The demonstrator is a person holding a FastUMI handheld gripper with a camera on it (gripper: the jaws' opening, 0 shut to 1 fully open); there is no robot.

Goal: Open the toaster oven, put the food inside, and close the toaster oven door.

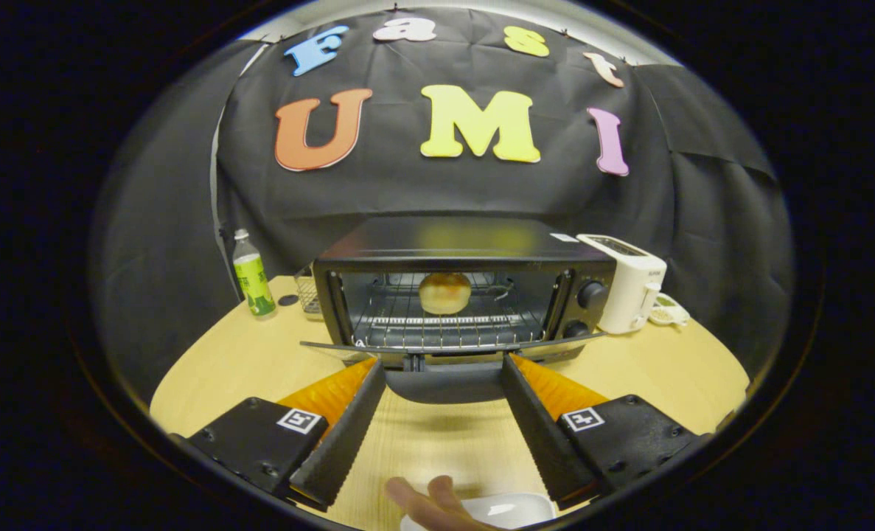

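the bun (444,293) already sits on the rack inside the toaster oven (455,291), so with the tongs (443,366) spread wide and empty, i'd nudge the dropped door (448,345) up by its stiff, hinged front handle, likely light.

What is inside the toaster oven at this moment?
A round bun sits on the wire rack inside the toaster oven, its door folded down. The open gripper flanks the door handle. The bun hides the cavity's back.
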